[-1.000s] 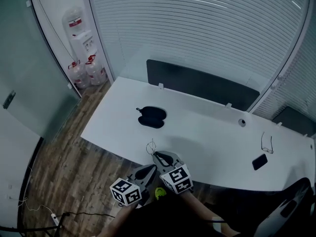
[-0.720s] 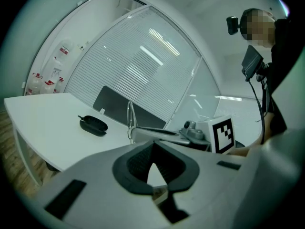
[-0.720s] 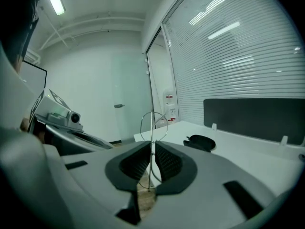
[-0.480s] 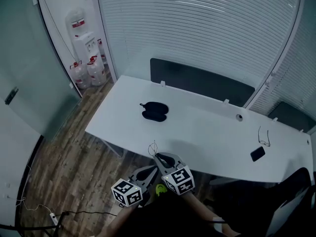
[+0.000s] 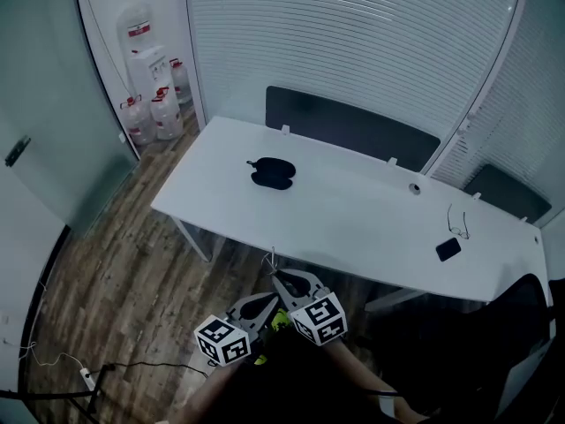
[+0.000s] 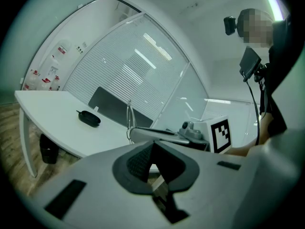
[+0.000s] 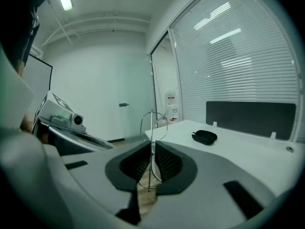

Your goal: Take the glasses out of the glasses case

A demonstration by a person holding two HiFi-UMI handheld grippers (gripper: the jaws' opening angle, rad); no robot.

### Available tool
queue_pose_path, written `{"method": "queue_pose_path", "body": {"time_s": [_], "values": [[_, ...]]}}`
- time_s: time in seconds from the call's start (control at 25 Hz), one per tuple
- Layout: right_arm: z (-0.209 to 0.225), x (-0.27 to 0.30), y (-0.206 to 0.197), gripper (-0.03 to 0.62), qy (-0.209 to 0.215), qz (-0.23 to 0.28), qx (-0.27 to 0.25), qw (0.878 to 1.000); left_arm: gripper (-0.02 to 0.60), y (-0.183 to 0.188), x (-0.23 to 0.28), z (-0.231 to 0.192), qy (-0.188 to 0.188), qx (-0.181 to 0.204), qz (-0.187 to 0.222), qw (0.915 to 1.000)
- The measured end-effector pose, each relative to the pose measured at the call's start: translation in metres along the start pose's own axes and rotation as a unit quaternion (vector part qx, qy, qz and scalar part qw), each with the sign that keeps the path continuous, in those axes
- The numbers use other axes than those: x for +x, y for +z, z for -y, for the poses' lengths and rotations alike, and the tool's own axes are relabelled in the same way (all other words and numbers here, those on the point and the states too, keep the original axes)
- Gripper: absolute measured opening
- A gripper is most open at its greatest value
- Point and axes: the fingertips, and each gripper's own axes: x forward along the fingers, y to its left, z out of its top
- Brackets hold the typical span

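glasses of thin wire between ribbed fingers, right gripper

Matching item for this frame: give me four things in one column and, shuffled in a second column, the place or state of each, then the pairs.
1 glasses case
2 phone
3 right gripper
4 water bottles

A on the floor, left of the table
B shut on thin wire glasses
C on the table's left half
D near the table's right end

Pairs: 1-C, 2-D, 3-B, 4-A
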Motion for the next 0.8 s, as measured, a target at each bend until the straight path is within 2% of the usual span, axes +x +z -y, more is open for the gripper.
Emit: {"method": "queue_pose_path", "body": {"time_s": [0.4, 0.8], "values": [[-0.048, -0.047, -0.030, 0.040, -0.031, -0.011, 0.018, 0.999, 0.009, -0.040, -0.040, 0.046, -0.034, -0.013, -0.019, 0.9991], [-0.070, -0.070, -0.043, 0.040, -0.048, -0.025, 0.017, 0.998, 0.009, -0.058, -0.059, 0.068, -0.039, -0.030, -0.015, 0.9987]]}}
